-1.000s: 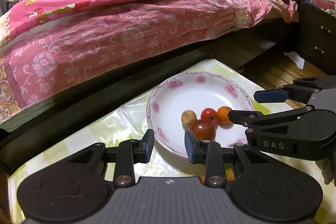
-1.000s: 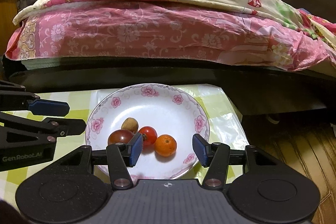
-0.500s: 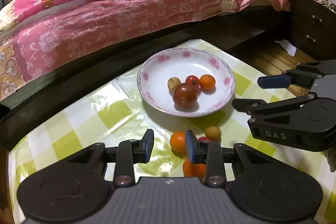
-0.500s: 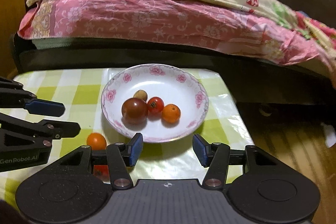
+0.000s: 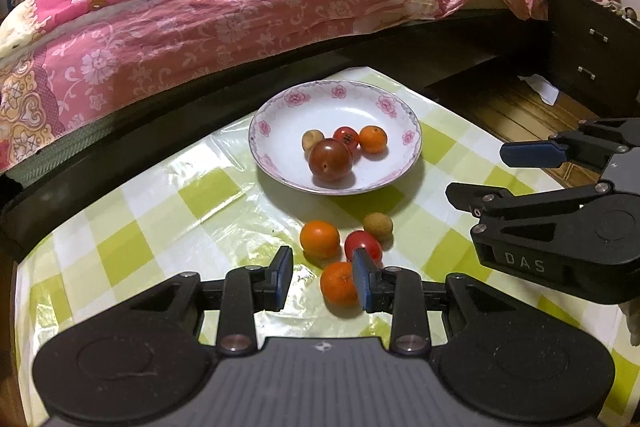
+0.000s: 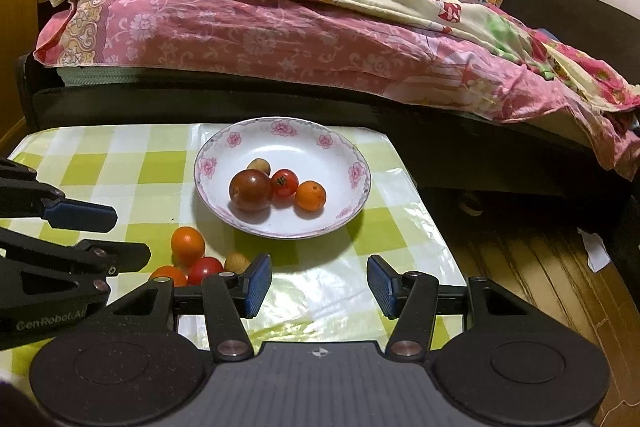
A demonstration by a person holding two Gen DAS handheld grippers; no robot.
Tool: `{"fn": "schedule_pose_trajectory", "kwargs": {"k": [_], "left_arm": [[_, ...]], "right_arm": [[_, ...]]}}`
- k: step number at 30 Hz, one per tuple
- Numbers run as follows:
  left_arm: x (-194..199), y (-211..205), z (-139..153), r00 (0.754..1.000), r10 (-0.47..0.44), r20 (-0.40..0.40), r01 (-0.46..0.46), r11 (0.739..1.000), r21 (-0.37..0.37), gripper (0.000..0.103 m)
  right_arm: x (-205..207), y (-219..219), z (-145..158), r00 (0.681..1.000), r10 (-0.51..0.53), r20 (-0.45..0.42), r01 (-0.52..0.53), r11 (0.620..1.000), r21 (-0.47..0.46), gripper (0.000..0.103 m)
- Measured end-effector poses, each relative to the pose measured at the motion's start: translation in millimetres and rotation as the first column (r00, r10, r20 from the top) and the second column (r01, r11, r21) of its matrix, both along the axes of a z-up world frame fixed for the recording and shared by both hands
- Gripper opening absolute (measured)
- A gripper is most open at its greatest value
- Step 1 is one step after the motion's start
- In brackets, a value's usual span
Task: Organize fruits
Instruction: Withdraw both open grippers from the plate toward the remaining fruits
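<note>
A white floral plate (image 5: 400, 115) (image 6: 352, 155) holds a dark red plum (image 5: 330, 160) (image 6: 250, 190), a cherry tomato (image 5: 346, 135) (image 6: 284, 183), a small orange (image 5: 373, 139) (image 6: 310, 195) and a tan longan (image 5: 312, 140) (image 6: 259, 165). On the cloth in front lie two oranges (image 5: 320, 239) (image 5: 338, 283), a tomato (image 5: 363, 245) and a longan (image 5: 378, 225); they also show in the right wrist view (image 6: 187, 245). My left gripper (image 5: 322, 279) is open and empty just above the near orange. My right gripper (image 6: 318, 285) is open and empty, near of the plate.
The table carries a green-and-white checked cloth (image 5: 132, 227) (image 6: 132, 167). A bed with a pink quilt (image 5: 240, 7) (image 6: 280, 27) runs behind it. Wooden floor (image 6: 540, 267) and a dark cabinet (image 5: 592, 47) lie to the right.
Both grippers have pulled back and up from the plate. The loose fruits on the cloth have come into view. Both stay open.
</note>
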State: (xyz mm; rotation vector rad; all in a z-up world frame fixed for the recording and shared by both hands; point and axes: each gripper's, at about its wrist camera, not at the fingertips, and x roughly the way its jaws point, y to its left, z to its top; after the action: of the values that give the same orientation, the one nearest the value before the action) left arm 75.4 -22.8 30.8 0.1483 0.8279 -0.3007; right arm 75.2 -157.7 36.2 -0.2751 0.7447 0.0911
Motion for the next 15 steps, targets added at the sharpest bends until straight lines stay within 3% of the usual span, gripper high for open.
{"fn": "schedule_pose_trajectory", "kwargs": {"k": [15], "left_arm": [[-4,2,-5,1.000,0.007,-0.013,-0.007,1.000,0.008,0.041]], "right_arm": [[-7,3,-11,0.998,-0.004,-0.060,0.006,1.000,0.031,0.049]]}}
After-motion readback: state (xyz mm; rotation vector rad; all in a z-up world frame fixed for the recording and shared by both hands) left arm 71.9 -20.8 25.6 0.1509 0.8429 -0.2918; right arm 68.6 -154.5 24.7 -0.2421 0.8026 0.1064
